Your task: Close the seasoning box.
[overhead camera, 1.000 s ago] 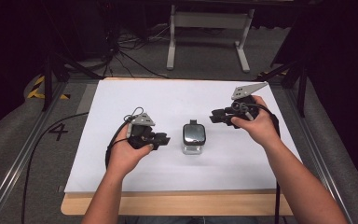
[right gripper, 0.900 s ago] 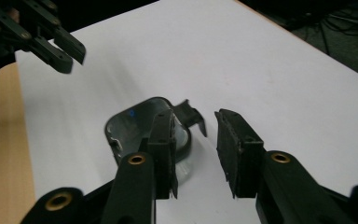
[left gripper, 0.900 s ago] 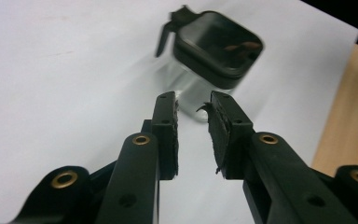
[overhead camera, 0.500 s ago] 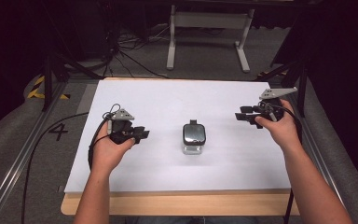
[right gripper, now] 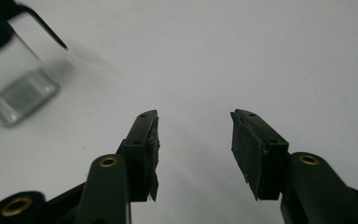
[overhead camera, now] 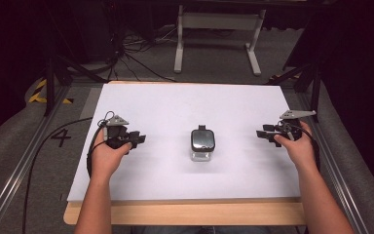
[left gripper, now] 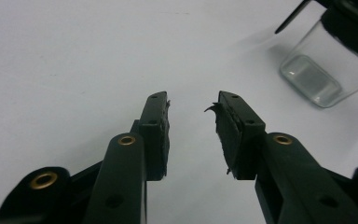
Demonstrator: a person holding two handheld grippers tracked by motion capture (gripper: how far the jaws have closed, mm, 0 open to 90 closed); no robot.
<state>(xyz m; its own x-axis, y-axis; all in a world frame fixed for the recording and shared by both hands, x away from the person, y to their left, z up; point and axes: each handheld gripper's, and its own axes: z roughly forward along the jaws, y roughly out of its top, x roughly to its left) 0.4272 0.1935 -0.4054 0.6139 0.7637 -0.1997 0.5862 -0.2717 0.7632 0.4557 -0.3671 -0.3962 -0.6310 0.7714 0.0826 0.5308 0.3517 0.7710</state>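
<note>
A small clear container with a black lid (overhead camera: 202, 144) stands upright in the middle of the white table (overhead camera: 190, 107). My left gripper (overhead camera: 137, 140) rests low at the table's left, open, nothing between its jaws, pointing toward the container. My right gripper (overhead camera: 265, 135) sits at the table's right, also open with nothing held, pointing inward. In the left gripper view the open gripper (left gripper: 192, 108) has the clear container (left gripper: 324, 65) at the upper right. In the right gripper view the gripper (right gripper: 193, 122) has the container (right gripper: 16, 79) at the upper left.
A black cable (overhead camera: 39, 146) trails off the table's left side over grey floor marked with a "4" (overhead camera: 61, 137). A white stand (overhead camera: 216, 29) and loose cables lie on the floor beyond the far edge. Metal rails (overhead camera: 331, 165) flank both sides.
Both hands have drawn apart from the container toward the table's left and right sides. The container has stayed in place.
</note>
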